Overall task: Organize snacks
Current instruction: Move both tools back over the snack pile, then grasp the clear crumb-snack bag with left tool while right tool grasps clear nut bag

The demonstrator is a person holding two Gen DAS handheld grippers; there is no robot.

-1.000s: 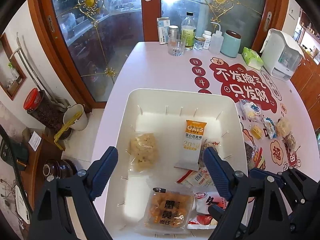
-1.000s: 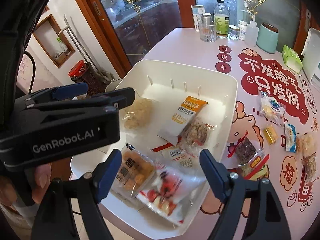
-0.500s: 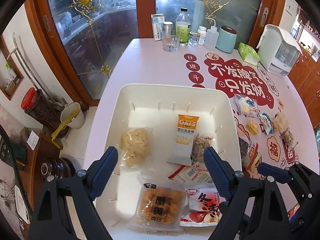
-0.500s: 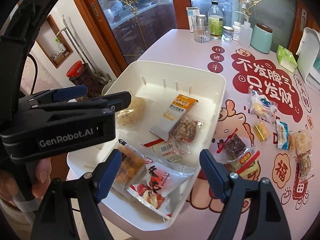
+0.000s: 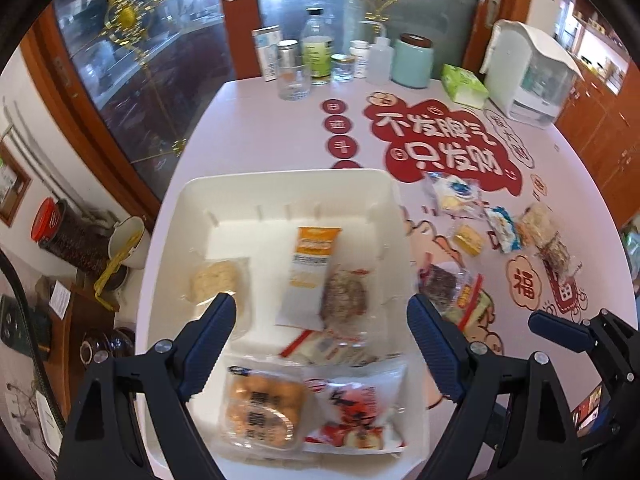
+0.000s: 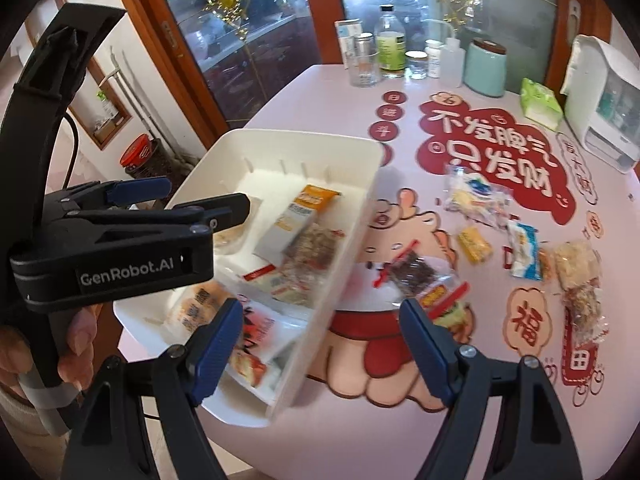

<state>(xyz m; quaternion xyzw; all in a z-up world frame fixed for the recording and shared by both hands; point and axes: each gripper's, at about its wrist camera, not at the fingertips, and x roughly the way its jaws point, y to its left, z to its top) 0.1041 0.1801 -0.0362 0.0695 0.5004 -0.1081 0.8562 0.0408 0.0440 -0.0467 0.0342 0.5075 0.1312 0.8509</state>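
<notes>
A white bin (image 5: 280,184) (image 6: 360,216) on the pink table holds several snack packs: an orange oat bar (image 5: 310,272) (image 6: 298,216), a pale cake (image 5: 216,280), a nut bar (image 5: 344,292), an egg-yolk pastry pack (image 5: 262,412) and a red-and-white pack (image 5: 356,416) (image 6: 256,340). Loose snacks lie right of the bin: a dark bar (image 5: 442,280) (image 6: 414,274), a yellow candy (image 5: 468,240) (image 6: 474,244), a blue-white pack (image 6: 522,248). My left gripper (image 5: 320,320) is open and empty above the bin's near half. My right gripper (image 6: 320,320) is open and empty over the bin's right wall.
Bottles, a glass (image 5: 294,84), a teal canister (image 5: 412,60), a green tissue pack (image 5: 464,84) and a white appliance (image 5: 528,72) stand along the table's far edge. Glass doors are behind. The table's left edge drops to a floor with jars (image 5: 68,236).
Both grippers have pulled back and swung right; the bin sits lower and further left in both views, and more of the loose snacks on the right show.
</notes>
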